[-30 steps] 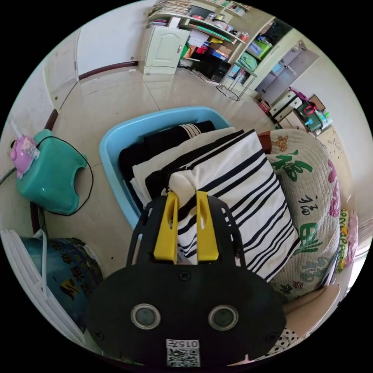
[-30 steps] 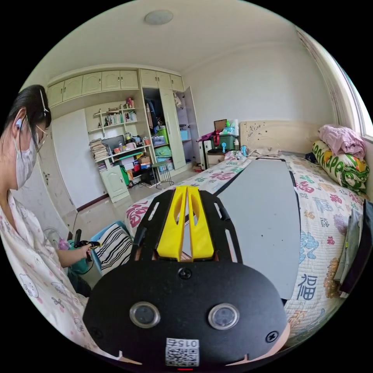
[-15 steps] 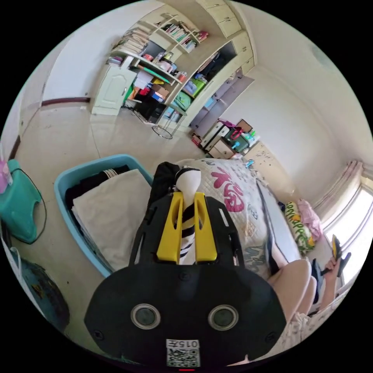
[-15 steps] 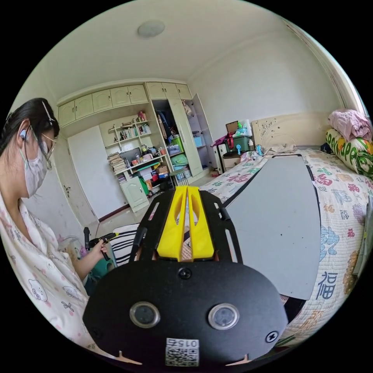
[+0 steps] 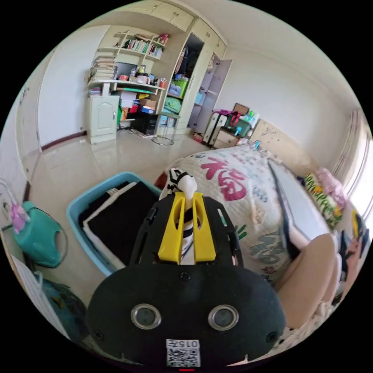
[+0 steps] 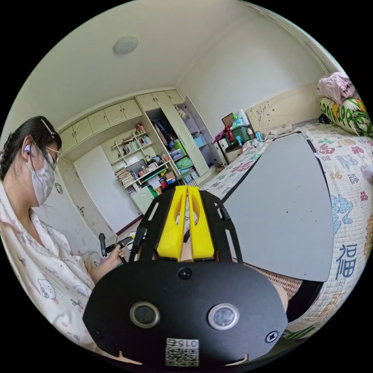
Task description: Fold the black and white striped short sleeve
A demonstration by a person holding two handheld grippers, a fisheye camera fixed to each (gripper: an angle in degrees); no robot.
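Left gripper, centre of the left gripper view: yellow jaws clenched on a bunched fold of the black and white striped short sleeve, which sticks up between and past the jaw tips; the rest of the garment hangs out of sight behind the gripper body.

Right gripper, centre of the right gripper view: jaws pressed together, nothing between them.

Blue laundry basket, lower left of the left gripper view: holds stacked dark and white clothes.

Grey board, right of the right gripper view: lies on the patterned quilt; judged the folding surface.

Risks, judged: the hold is a narrow pinch on bunched cloth, so the shirt may slip free in transit; the hanging part may snag on the basket rim; it may land crumpled on the board.
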